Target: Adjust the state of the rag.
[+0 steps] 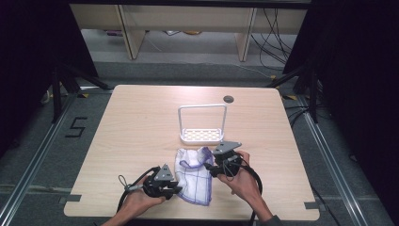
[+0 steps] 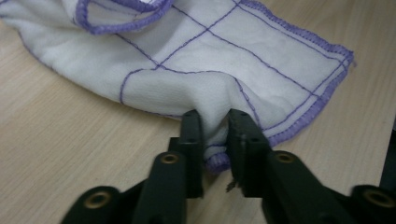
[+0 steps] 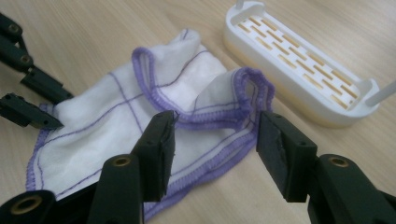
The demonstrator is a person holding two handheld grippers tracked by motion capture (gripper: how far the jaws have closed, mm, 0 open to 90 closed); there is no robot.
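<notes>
Cloth (image 2: pixel 210 60) cut off by the top and left edges of the left gripper view; near hem tucked between the jaws of the left gripper (image 2: pixel 215 128), fold there hidden. Rack (image 3: pixel 299 60) cut off at the top of the right gripper view, handle posts lost past the edge. In the high view, forearms cut off by the bottom edge, jaws too small to read.

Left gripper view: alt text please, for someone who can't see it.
The left gripper pinches a bunched fold at the near edge of a white cloth with purple stitched hem and grid lines. The cloth lies rumpled on a light wooden table, its far edge curled over.
</notes>
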